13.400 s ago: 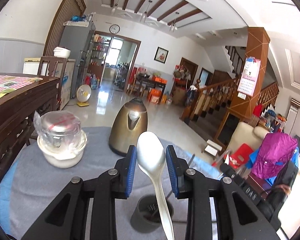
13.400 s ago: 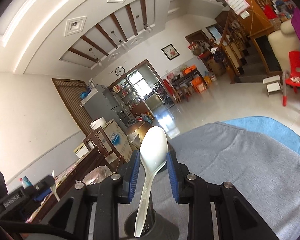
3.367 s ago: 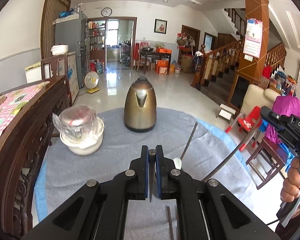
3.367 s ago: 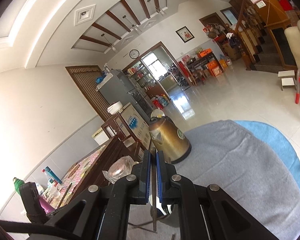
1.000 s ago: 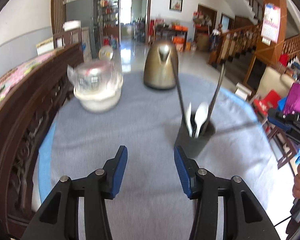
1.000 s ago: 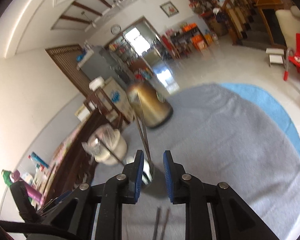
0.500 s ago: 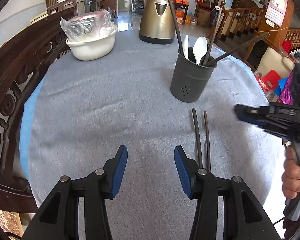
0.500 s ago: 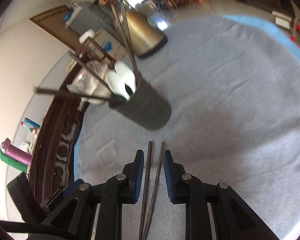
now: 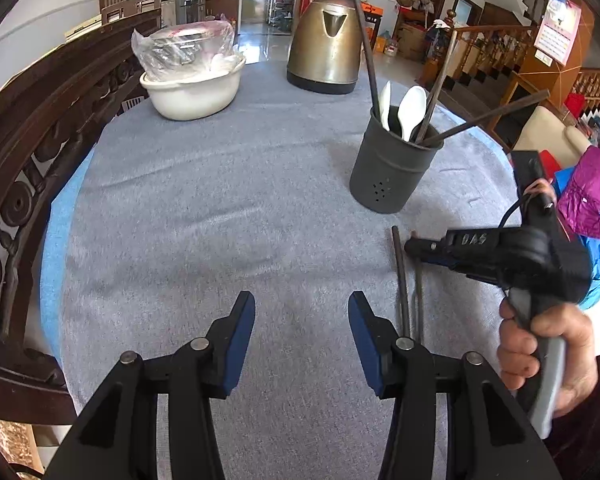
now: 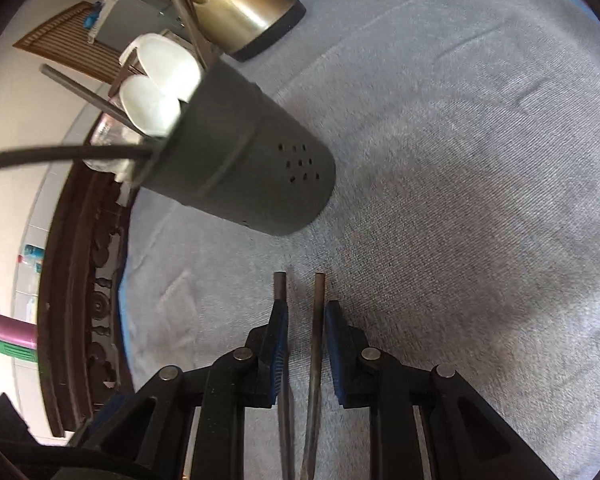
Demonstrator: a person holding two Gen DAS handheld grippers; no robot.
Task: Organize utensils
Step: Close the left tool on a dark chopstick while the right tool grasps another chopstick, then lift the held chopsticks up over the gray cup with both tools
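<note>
A dark grey utensil holder (image 9: pixel 392 168) stands on the grey cloth and holds two white spoons (image 9: pixel 412 108) and several dark chopsticks (image 9: pixel 364 44). It also shows in the right wrist view (image 10: pixel 252 168). Two dark chopsticks (image 9: pixel 400 276) lie side by side on the cloth in front of the holder. My right gripper (image 10: pixel 304 312) is open low over them, one chopstick (image 10: pixel 317 328) between its fingers, the other (image 10: pixel 280 286) along the left finger. My left gripper (image 9: pixel 302 312) is open and empty, left of the chopsticks.
A brass kettle (image 9: pixel 326 52) and a white basin (image 9: pixel 192 88) with a plastic-wrapped item stand at the table's far side. A carved dark wooden chair back (image 9: pixel 24 152) borders the left edge. The table's right edge drops to the floor near a purple jacket (image 9: pixel 588 196).
My right gripper has moved down and forward over the two lying chopsticks. My left gripper has stayed open and moved a little nearer to the table.
</note>
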